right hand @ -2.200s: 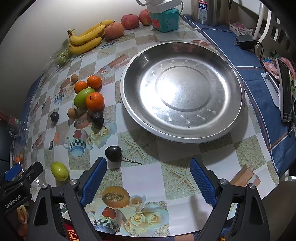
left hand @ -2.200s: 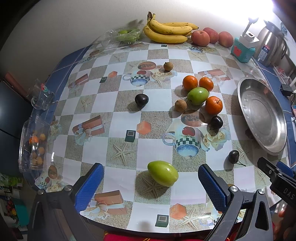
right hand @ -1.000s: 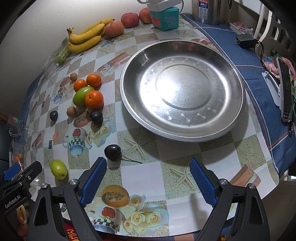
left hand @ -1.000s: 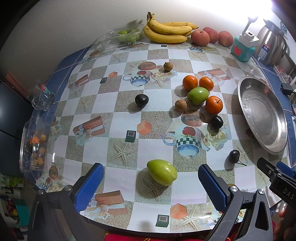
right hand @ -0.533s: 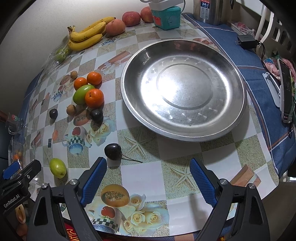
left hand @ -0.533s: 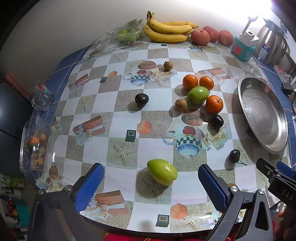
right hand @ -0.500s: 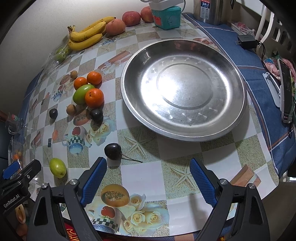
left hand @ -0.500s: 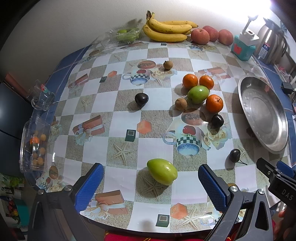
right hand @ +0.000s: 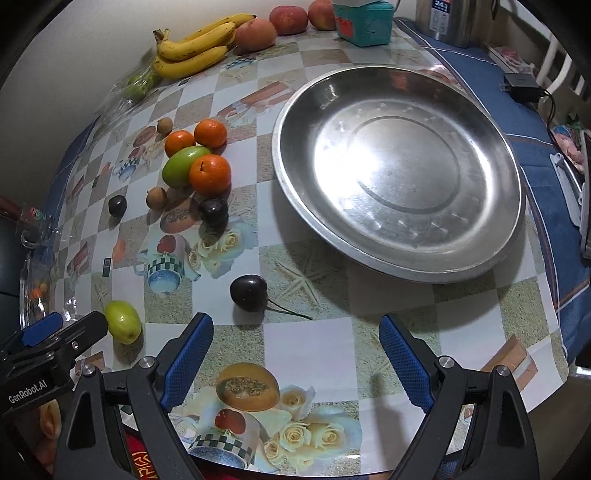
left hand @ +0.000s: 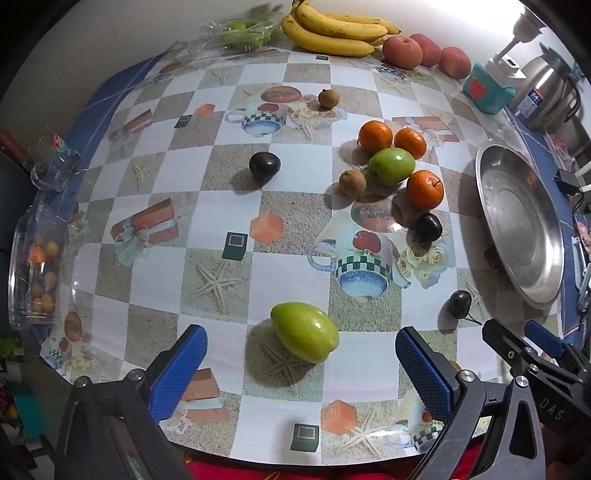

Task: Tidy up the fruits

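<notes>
A green mango (left hand: 304,331) lies on the patterned tablecloth just ahead of my left gripper (left hand: 301,363), which stands open and apart from it. My right gripper (right hand: 295,354) is open too, with a dark plum with a stem (right hand: 248,292) a little ahead of its left finger. A large steel tray (right hand: 400,258) sits empty beyond it. Further off lie three oranges (left hand: 424,189), a second green mango (left hand: 391,165), two more dark plums (left hand: 264,166) and two small brown fruits (left hand: 352,182). Bananas (left hand: 332,31) and peaches (left hand: 402,51) rest at the back.
A teal box (left hand: 487,90) and a steel kettle (left hand: 546,96) stand at the back right. A clear box of small fruits (left hand: 37,266) and a glass mug (left hand: 53,162) sit at the left edge. A black adapter (right hand: 521,86) lies on the blue cloth.
Both views have shifted only slightly; the fruits and tray lie where they were, and both grippers stay open.
</notes>
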A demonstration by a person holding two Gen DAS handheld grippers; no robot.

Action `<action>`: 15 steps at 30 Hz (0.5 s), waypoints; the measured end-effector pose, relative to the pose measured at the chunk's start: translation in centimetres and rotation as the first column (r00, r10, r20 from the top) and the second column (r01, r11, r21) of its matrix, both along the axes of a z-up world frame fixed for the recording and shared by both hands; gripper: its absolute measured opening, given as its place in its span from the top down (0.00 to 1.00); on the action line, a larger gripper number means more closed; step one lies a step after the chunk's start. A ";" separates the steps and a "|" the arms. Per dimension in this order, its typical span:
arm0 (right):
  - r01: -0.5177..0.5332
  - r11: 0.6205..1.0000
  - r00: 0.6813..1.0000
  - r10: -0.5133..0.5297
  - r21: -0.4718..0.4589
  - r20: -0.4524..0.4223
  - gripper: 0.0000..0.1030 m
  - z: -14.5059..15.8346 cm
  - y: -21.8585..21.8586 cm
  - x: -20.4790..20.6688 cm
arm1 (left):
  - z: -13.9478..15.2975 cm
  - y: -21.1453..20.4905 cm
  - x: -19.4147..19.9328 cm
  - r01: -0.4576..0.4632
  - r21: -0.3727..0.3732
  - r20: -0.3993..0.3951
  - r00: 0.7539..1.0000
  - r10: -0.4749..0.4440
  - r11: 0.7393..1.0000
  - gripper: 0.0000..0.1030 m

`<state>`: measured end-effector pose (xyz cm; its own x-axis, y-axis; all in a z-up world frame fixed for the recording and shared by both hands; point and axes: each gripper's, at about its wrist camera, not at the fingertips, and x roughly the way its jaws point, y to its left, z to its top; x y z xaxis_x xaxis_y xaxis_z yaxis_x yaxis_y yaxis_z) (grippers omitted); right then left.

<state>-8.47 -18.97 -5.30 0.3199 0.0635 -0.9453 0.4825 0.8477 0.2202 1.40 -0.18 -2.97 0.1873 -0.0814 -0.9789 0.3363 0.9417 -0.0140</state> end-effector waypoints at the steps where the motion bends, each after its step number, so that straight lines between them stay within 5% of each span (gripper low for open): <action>1: -0.001 1.000 1.000 0.001 0.002 -0.001 0.11 0.0 0.0 0.1 | 0.0 0.0 0.1 -0.003 -0.004 -0.001 1.000 0.003 1.000 0.00; 8: 0.013 1.000 0.999 -0.013 0.006 0.030 0.11 0.3 -0.3 0.6 | 0.2 0.5 0.8 -0.007 -0.036 0.005 1.000 0.007 0.999 0.00; 15: -0.026 1.000 0.997 0.025 0.014 0.074 0.11 0.9 0.6 1.9 | 0.7 -0.4 1.0 0.115 0.051 0.077 0.990 -0.118 0.992 0.00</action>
